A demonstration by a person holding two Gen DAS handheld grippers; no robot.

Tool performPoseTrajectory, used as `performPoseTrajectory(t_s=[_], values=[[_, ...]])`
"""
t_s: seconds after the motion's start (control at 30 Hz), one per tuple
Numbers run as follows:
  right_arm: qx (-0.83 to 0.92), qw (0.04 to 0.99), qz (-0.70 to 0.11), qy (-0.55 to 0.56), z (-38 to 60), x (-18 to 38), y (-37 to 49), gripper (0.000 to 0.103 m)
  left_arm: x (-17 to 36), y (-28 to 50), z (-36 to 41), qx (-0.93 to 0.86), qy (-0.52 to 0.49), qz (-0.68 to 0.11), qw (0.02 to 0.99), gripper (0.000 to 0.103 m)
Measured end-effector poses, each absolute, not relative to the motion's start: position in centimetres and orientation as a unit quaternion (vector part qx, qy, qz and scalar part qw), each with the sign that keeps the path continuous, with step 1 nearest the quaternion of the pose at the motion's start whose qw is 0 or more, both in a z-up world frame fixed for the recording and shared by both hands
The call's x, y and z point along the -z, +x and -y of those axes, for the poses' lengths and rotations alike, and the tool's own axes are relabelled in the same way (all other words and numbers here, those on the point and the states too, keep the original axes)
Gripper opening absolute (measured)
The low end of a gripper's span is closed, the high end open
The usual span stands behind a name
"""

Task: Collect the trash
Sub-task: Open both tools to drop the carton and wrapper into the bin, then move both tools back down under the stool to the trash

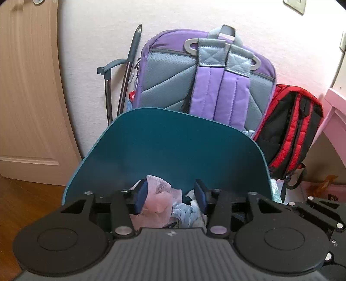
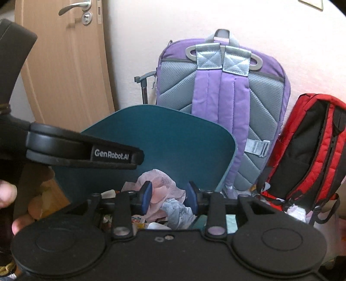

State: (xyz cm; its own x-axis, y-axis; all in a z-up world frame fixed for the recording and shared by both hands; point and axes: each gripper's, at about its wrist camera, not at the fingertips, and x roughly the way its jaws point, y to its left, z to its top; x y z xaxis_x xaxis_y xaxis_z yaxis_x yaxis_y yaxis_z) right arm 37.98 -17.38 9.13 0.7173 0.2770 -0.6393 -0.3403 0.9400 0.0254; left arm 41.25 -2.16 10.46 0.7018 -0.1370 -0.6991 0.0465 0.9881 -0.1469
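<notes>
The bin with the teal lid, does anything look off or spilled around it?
Nothing looks spilled. The teal lid stands open, and crumpled pink tissue and grey-blue scraps lie piled inside. Both the left gripper and the right gripper are open above the pile.

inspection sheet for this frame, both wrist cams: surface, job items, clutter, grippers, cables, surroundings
surface: wood floor at far left; no table seen.
job's things: teal bin lid raised; below it crumpled pink tissue and blue-grey tissue lie among other scraps.
clutter: purple backpack and red-black backpack lean against the wall; grey-handled poles stand left of them.
grippers: left gripper open, nothing gripped; right gripper open, nothing gripped; both over the trash.
cables: nothing seen.
surroundings: wooden door with metal handle, pale wall, pink furniture at right.
</notes>
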Motion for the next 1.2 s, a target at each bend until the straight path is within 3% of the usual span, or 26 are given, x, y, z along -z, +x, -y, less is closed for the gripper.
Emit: performPoseTrajectory(t_s=[0.23, 0.63, 0.8, 1.2], values=[[-0.167, 0.929, -0.327, -0.047, 17.9, -11.4, 34.2, 0.036, -12.6, 37.4, 2.4, 0.057, -0.057, -0.371, 0.925, 0.052], [-0.163, 0.934, -0.317, -0.036, 19.3, -14.4, 25.9, 0.04, -15.7, 28.0, 2.1, 0.067, -0.049, -0.348, 0.934, 0.071], [-0.168, 0.934, -0.314, -0.04, 19.5, -14.9, 22.8, 0.047, -15.4, 24.1, 1.6, 0.072, -0.046, -0.351, 0.932, 0.08], [-0.201, 0.918, -0.341, -0.015, 20.6, -11.4, 18.5, 0.051, -11.5, 18.2, -0.4, 0.1, -0.043, -0.371, 0.922, 0.084]])
